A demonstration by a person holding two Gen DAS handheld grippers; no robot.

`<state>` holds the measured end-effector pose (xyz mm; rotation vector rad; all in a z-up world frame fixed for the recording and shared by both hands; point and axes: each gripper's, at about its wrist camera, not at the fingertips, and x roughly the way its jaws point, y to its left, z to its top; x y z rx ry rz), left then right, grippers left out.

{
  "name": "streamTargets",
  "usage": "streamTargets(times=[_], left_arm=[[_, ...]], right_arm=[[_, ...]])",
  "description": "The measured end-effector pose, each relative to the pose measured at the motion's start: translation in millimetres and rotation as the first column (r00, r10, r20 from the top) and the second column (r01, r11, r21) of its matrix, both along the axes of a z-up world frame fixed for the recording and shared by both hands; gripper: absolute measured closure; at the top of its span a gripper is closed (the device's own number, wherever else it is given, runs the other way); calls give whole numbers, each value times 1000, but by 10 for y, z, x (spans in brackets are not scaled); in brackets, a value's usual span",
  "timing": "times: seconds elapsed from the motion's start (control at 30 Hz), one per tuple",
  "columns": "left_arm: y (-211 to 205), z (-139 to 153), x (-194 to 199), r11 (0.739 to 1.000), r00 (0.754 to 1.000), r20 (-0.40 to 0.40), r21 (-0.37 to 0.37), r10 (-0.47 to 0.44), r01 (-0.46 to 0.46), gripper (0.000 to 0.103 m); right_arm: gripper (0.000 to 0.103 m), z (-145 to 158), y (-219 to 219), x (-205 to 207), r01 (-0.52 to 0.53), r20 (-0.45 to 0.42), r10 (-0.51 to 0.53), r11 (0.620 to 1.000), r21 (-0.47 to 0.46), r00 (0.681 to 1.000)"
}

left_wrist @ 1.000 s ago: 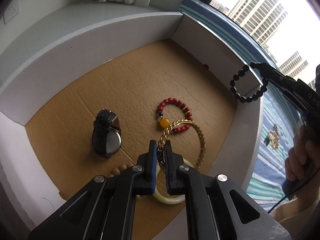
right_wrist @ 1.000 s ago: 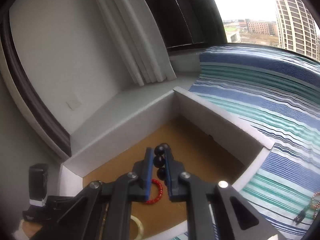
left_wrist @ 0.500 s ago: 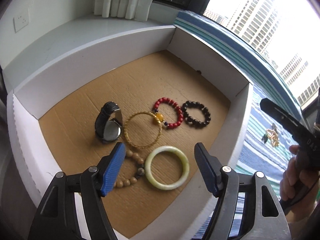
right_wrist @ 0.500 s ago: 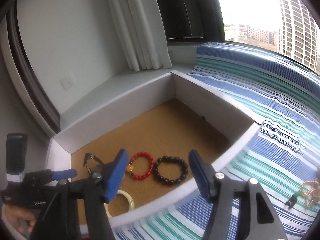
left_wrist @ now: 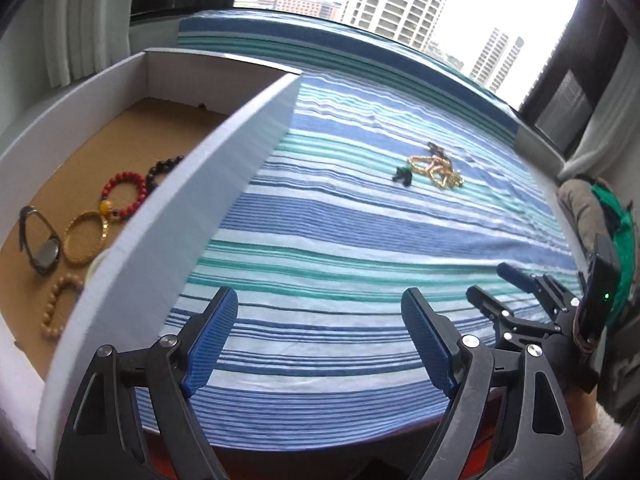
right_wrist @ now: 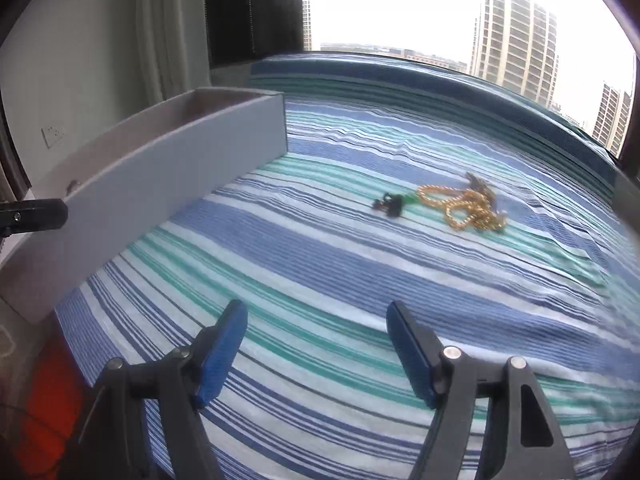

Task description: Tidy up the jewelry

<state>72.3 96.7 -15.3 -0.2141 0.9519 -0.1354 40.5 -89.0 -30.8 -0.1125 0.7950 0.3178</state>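
In the white box (left_wrist: 168, 216) on the left lie the watch (left_wrist: 40, 248), gold bangle (left_wrist: 86, 238) and red bead bracelet (left_wrist: 124, 194). Left gripper (left_wrist: 320, 344), jaws just opened wide, holds nothing over the striped cloth (left_wrist: 360, 216). Right gripper (right_wrist: 316, 354) likewise spread and unladen. Gold chain tangle (right_wrist: 468, 208) waits far right.

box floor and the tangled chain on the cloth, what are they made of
Box floor: looks like bare brown corrugated cardboard, matte, inside smooth white walls. Tangled chain: probably gold-coloured metal, going by its shiny yellow links; real gold or plating cannot be told.
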Motion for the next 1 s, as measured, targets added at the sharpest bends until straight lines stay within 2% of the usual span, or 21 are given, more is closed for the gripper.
streamTargets(times=[0.13, 0.27, 0.37, 0.53, 0.67, 0.8, 0.9, 1.0], left_arm=[[-410, -247, 74, 997, 996, -55, 26, -75, 76, 18], [-720, -369, 59, 988, 986, -89, 49, -141, 145, 18], [-836, -347, 40, 982, 981, -96, 70, -167, 174, 18], [-896, -210, 235, 977, 976, -103, 65, -194, 201, 18], [-936, -32, 539, 973, 971, -92, 58, -218, 224, 18], [-1112, 24, 1030, 968, 972, -55, 89, -229, 233, 18], [-1319, -86, 1439, 963, 969, -20, 109, -247, 248, 18], [-1527, -352, 1830, 956, 969, -11, 158, -248, 247, 18]], right_arm=[[29, -114, -559, -266, 145, -9, -145, 989, 3, 989], [29, -211, -959, -412, 239, -23, -239, 971, -4, 971], [29, -256, -1170, -424, 294, -25, -294, 956, 9, 956], [29, -311, -1420, -448, 355, -21, -354, 933, 61, 935], [29, -337, -1468, -450, 359, -19, -359, 929, 85, 933], [29, -379, -1479, -461, 357, -28, -356, 929, 103, 934], [29, -414, -1489, -488, 356, -38, -354, 928, 112, 935], [29, -414, -1488, -539, 355, -38, -353, 927, 119, 935]])
